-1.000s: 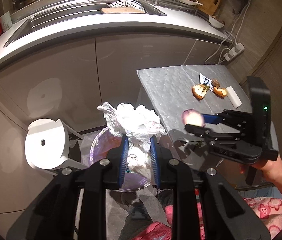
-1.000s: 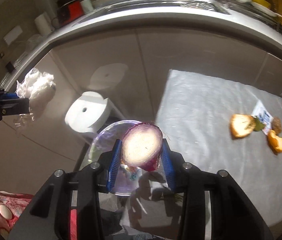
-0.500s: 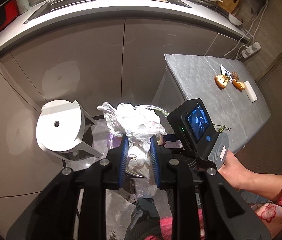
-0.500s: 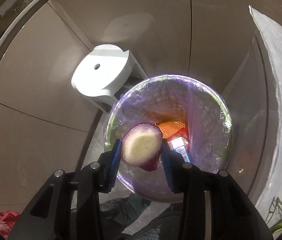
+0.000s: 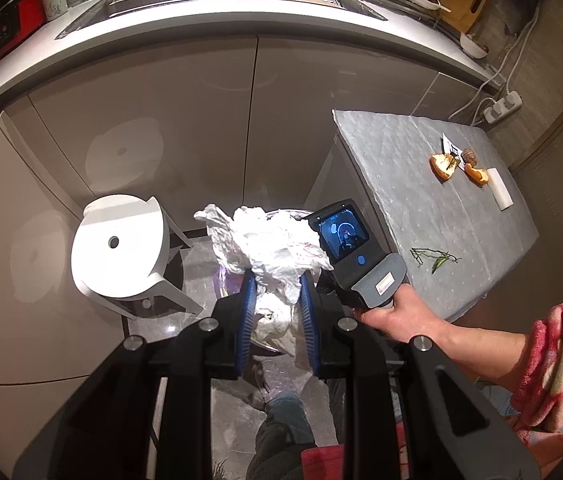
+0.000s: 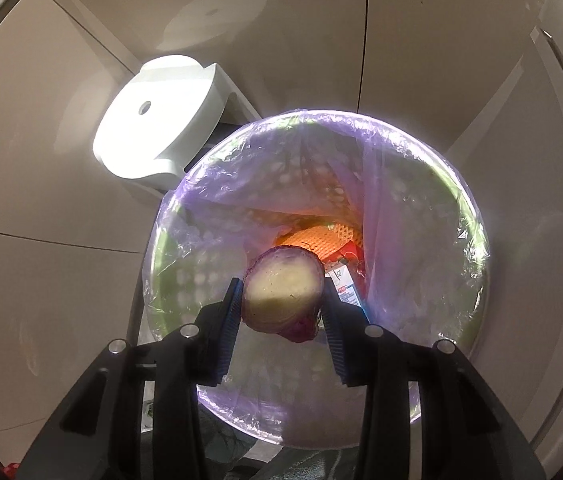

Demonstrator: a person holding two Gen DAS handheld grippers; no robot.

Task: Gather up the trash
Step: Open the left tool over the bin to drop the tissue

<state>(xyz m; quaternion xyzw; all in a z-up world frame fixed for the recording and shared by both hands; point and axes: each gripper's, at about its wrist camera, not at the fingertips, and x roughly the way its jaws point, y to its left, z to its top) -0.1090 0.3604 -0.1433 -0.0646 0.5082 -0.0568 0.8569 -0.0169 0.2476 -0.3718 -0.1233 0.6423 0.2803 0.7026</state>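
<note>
A: Right, where's the onion?

B: The right gripper (image 6: 281, 300) has its blue pads pressed on either side of the halved red onion (image 6: 283, 294), cut face up toward the camera. It hangs directly over the mouth of the trash bin (image 6: 469, 224), which is lined with a purple plastic bag (image 6: 281, 152).

A: Anything already in the bin?

B: An orange foam net (image 6: 321, 236) and a small printed carton (image 6: 343, 284) lie at the bottom, under the onion.

A: And the other hand?

B: The left gripper (image 5: 275, 300) is clamped on a crumpled white tissue wad (image 5: 265, 244), which bulges out above the pads. It sits just beside the right gripper's body, whose screen (image 5: 343, 234) faces the left camera, with the person's hand (image 5: 391, 314) around the handle. The bin is mostly hidden behind the tissue in that view.

A: What's left on the table?

B: On the grey-covered table (image 5: 401, 168) I can see two bread pieces (image 5: 443, 164), a small wrapper (image 5: 449, 146), a white block (image 5: 499, 188) and some green stems (image 5: 433, 258) near the front edge. A white stool (image 5: 119, 248) stands just left of the bin, against the cabinets
</note>
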